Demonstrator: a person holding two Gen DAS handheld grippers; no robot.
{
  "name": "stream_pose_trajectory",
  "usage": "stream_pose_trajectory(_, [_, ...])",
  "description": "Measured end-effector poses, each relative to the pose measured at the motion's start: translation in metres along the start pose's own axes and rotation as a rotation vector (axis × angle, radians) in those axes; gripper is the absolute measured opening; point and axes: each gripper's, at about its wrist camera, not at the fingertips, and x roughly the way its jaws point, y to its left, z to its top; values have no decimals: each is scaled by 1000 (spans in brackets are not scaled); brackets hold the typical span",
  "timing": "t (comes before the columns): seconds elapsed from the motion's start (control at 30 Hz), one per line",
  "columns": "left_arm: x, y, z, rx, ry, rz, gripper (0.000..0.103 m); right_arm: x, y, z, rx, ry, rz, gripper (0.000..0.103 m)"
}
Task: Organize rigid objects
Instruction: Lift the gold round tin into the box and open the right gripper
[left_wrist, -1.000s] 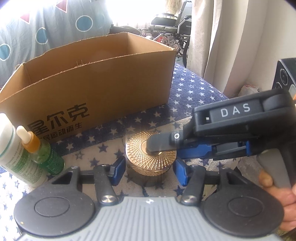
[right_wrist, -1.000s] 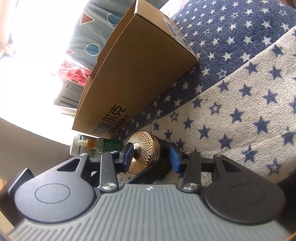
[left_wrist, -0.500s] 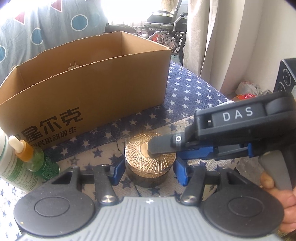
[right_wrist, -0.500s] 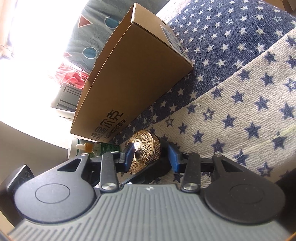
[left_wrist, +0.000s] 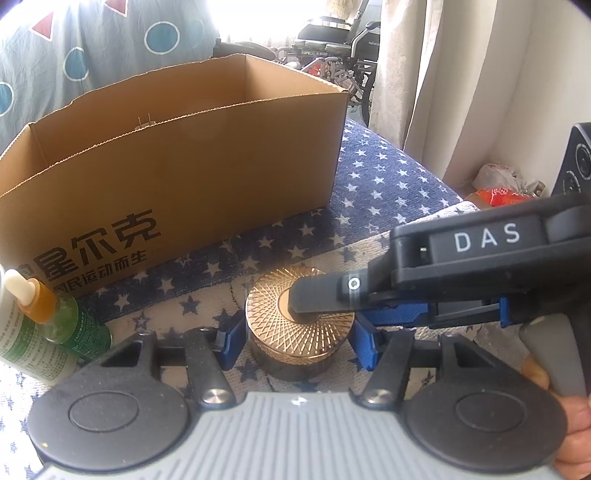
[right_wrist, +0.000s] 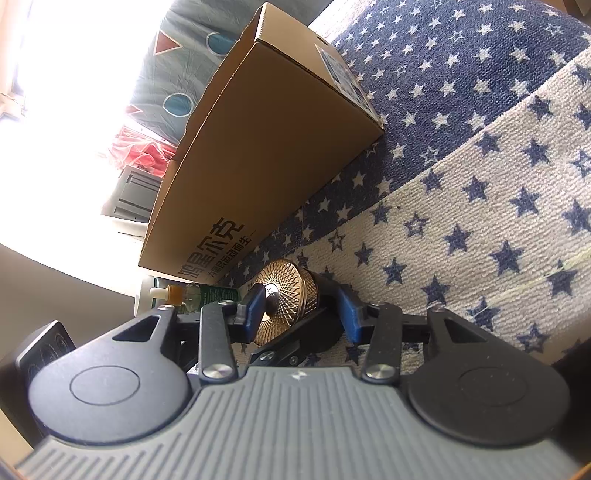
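Note:
A round jar with a gold patterned lid (left_wrist: 280, 332) stands between the blue pads of my left gripper (left_wrist: 297, 343), which press on its two sides. My right gripper (right_wrist: 303, 312) comes in from the right, rolled on its side. Its upper finger (left_wrist: 321, 295) lies on the middle of the lid and its other pad (right_wrist: 351, 310) is at the dark base of the jar (right_wrist: 291, 291). The right jaws are opening with the jar still between them. Behind the jar stands an open cardboard box (left_wrist: 184, 166); what is inside it is hidden.
A green dropper bottle (left_wrist: 66, 317) and a white bottle (left_wrist: 22, 343) stand left of the jar, near the box's front. Everything rests on a star-patterned cover (left_wrist: 388, 184). A black speaker (left_wrist: 576, 158), a curtain (left_wrist: 424, 92) and a wheelchair (left_wrist: 332, 37) lie beyond. A hand (left_wrist: 569, 424) holds the right gripper.
The box and the bottles have drifted a little left in the left wrist view while the jar kept its place between the fingers. The right fingers stand slightly wider apart.

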Motion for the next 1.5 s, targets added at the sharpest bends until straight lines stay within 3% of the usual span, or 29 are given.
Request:
stream_pose_trajectory(0.7, [2, 0, 1, -17, 6, 6, 59, 6, 1, 0, -14, 7, -1, 48])
stream_pose_trajectory(1.23, [-3, -3, 2, -6, 0, 28, 57, -1, 2, -2, -29, -6, 2, 44])
stream_pose_trajectory(1.5, [-27, -7, 9, 23, -54, 25, 57, -16, 18, -3, -56, -50, 9, 43])
